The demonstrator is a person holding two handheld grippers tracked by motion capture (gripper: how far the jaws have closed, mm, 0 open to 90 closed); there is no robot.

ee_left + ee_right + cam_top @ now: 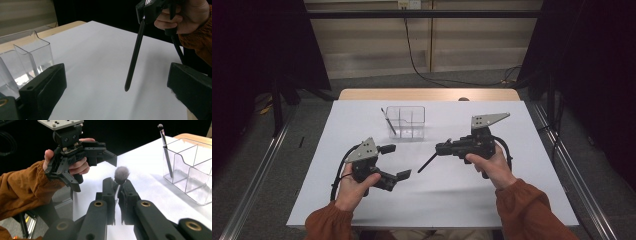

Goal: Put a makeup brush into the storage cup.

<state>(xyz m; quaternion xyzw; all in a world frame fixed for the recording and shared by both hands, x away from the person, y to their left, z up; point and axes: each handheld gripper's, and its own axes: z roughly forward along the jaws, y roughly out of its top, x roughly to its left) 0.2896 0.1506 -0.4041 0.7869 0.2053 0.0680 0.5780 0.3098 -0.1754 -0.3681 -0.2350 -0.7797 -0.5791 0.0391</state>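
We see a white desk (512, 200) from above, with a clear organizer (406, 121) standing near its far edge, at about twelve o'clock from our hands. One thin brush (388, 121) already leans in the organizer's left compartment, its tip up. Our right gripper (441, 148) has its fingers clenched on a second brush (135, 53), near its fluffy grey head; the dark handle slants down toward seven o'clock, its end hanging just above the desk, as far as the soft focus lets us judge. Our left gripper (394, 161) hovers at nine o'clock from the right one, fingers released wide and holding nothing, the handle in front of them and clear of both.

We judge the work about half done: one brush stowed, this one not yet carried to the organizer and dropped in.

The desk between the grippers and the organizer is bare, so the path toward eleven o'clock is open. The organizer's thin walls and the standing brush are the edges to mind. Dark curtains and rails flank the desk at three and nine o'clock.
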